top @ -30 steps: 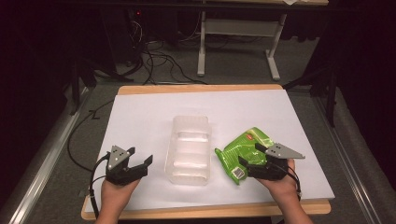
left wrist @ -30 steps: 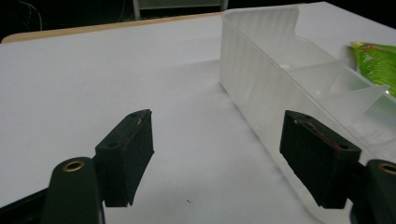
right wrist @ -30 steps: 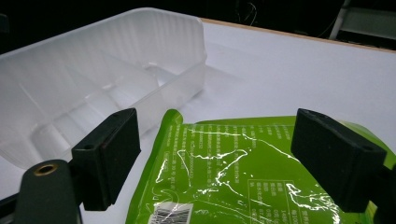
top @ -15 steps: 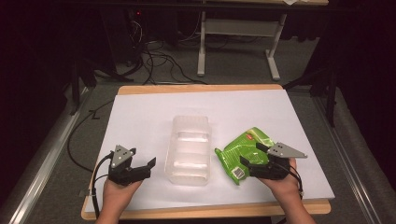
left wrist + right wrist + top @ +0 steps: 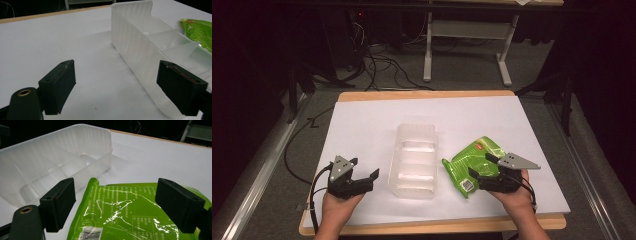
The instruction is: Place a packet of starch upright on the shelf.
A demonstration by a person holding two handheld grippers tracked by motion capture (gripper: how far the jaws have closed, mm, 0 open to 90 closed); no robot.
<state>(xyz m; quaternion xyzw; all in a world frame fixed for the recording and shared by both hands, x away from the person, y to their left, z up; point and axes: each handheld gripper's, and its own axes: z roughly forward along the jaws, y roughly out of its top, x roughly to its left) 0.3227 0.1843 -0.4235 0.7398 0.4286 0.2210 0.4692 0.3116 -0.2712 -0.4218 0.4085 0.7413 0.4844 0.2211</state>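
my right hand-held gripper hovers spread over the green pouch, which lies just right of the clear tray; the left hand-held gripper, jaws just opened, holds nothing.

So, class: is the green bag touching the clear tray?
Apart. In the right gripper view a strip of white table shows between the green bag and the clear tray; the high view shows that gap too.
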